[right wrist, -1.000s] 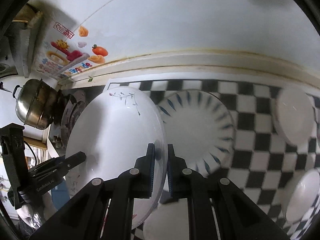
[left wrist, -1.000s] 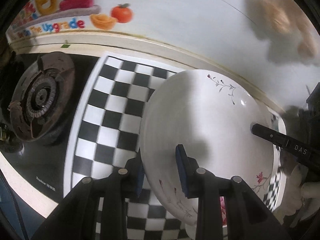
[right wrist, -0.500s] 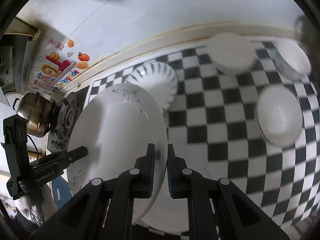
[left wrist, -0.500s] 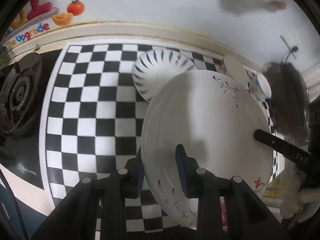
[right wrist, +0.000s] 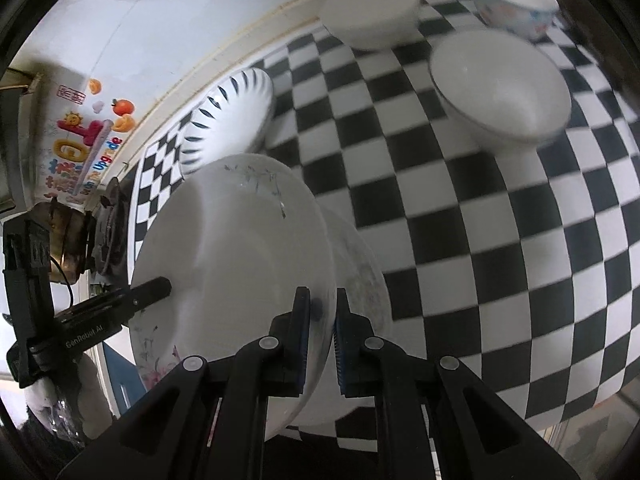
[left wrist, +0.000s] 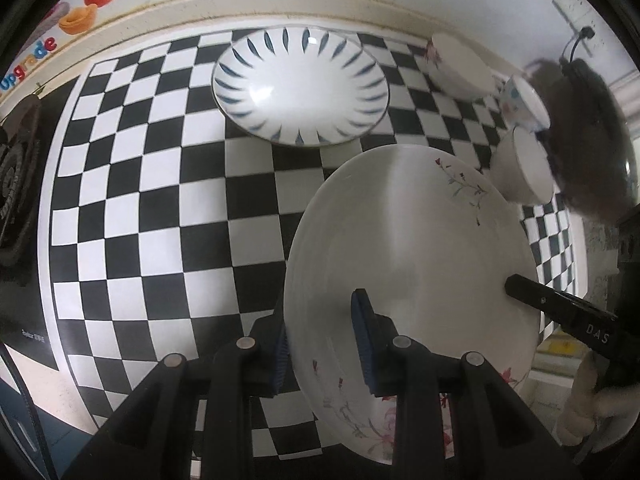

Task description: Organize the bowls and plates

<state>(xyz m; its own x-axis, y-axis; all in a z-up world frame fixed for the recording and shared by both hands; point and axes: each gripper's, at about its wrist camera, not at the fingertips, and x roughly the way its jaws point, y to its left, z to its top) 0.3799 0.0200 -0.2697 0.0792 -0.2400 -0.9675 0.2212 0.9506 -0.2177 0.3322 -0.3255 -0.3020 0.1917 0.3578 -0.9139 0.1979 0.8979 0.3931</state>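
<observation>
A large white plate with a flower print (left wrist: 412,248) is held in the air over the checkered mat by both grippers. My left gripper (left wrist: 320,344) is shut on its near rim. My right gripper (right wrist: 322,336) is shut on the opposite rim of the same plate (right wrist: 236,256). A second white plate (right wrist: 360,272) lies just below it. A blue-striped plate (left wrist: 300,84) lies at the back of the mat; it also shows in the right wrist view (right wrist: 224,124). Three bowls (left wrist: 460,64) (left wrist: 524,104) (left wrist: 520,172) stand at the right.
The black-and-white checkered mat (left wrist: 160,200) covers the counter. A gas burner (left wrist: 16,168) is at the left. A steel pot (right wrist: 64,248) stands by the stove. A wall with stickers (left wrist: 80,12) runs behind. A dark round thing (left wrist: 588,136) is at the far right.
Both grippers have carried the flower plate to the right, away from the stove, and lower toward the mat. The bowls and the plate beneath have come into view.
</observation>
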